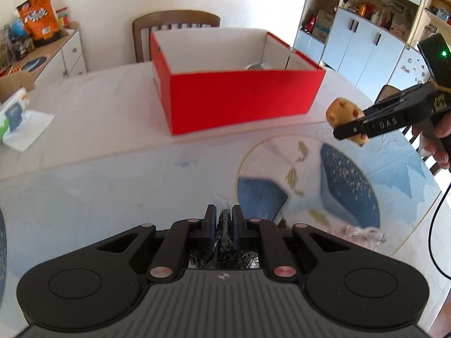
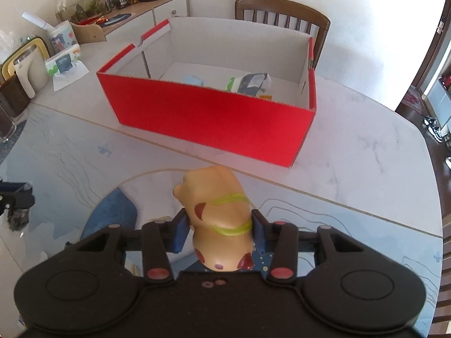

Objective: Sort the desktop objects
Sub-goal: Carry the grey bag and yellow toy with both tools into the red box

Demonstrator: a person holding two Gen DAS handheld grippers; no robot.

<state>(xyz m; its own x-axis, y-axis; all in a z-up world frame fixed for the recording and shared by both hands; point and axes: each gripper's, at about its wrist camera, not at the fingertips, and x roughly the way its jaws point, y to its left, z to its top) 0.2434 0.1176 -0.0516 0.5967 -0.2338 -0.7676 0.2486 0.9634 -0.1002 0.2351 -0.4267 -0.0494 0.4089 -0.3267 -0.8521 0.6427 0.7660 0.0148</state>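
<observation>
My left gripper [image 1: 224,211] is shut on a small dark crinkly packet [image 1: 224,225] and is held above the patterned mat. In the right wrist view it shows at the far left edge, with the packet [image 2: 17,217] hanging below it. My right gripper [image 2: 220,218] is shut on a tan toy figure [image 2: 222,205] with green stripes and red spots, which sticks out past the fingertips. From the left wrist view the toy [image 1: 342,109] hangs in the air to the right of the red box [image 1: 239,101]. The open red box [image 2: 208,118] stands ahead and holds a tissue pack [image 2: 251,83] and a pale blue item [image 2: 194,80].
A blue-patterned mat [image 1: 349,180] covers the near table, with a clear wrapper [image 1: 363,232] lying on it. A tissue pack [image 1: 14,118] lies at the table's left. Behind the box stands a wooden chair [image 2: 282,11]. Cups and jars [image 2: 25,76] crowd the far left.
</observation>
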